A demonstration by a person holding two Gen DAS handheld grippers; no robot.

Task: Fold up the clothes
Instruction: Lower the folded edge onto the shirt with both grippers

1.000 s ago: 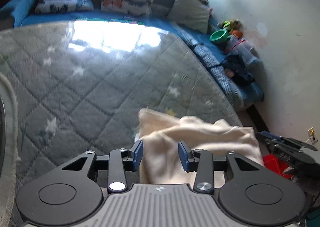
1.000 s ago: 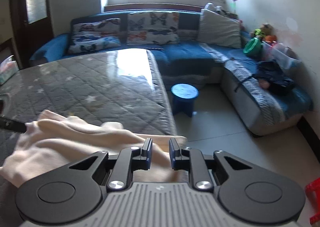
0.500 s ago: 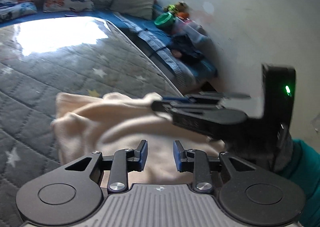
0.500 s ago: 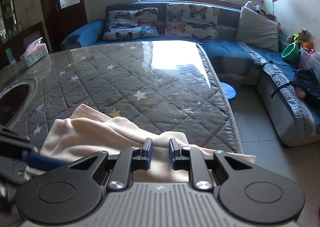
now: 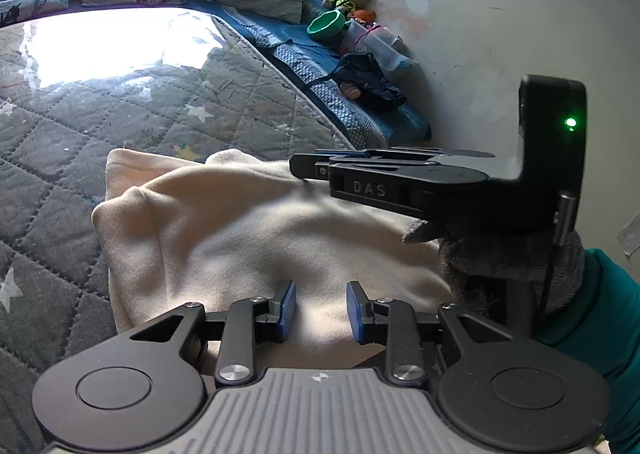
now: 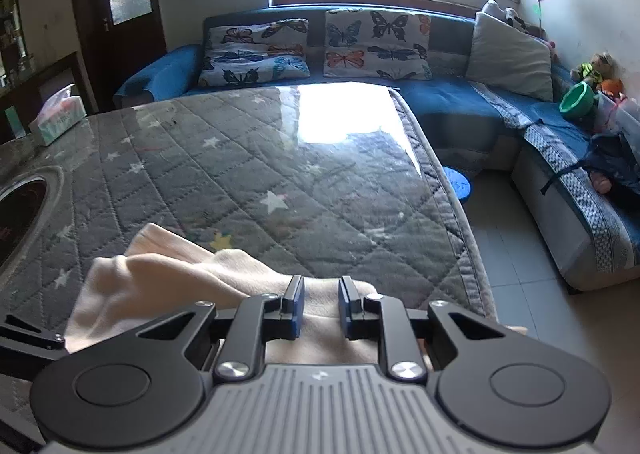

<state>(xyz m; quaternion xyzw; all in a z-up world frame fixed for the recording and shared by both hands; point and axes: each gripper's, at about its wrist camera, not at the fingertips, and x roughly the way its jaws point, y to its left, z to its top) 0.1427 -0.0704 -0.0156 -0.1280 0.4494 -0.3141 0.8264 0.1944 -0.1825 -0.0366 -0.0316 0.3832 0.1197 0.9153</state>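
A cream fleece garment [image 5: 256, 230] lies bunched in loose folds on the grey quilted table [image 5: 80, 126]. My left gripper [image 5: 321, 310] hangs just above its near part with the jaws apart and nothing between them. My right gripper [image 6: 321, 308] is over the garment [image 6: 168, 278] near the table's right edge, its jaws also apart and empty. In the left wrist view the right gripper [image 5: 304, 168] reaches in from the right over the cloth, held by a hand in a grey glove.
A blue corner sofa [image 6: 460, 110] with butterfly cushions runs along the back and right. A tissue box [image 6: 60, 120] stands at the table's far left, a dark round inset [image 6: 20, 206] at its left. A blue stool [image 6: 458, 184] stands on the tiled floor [image 6: 516, 254].
Both grippers have opened a little wider. The left gripper has swung right and closer over the garment. The right gripper has drawn back and turned left, toward the table.
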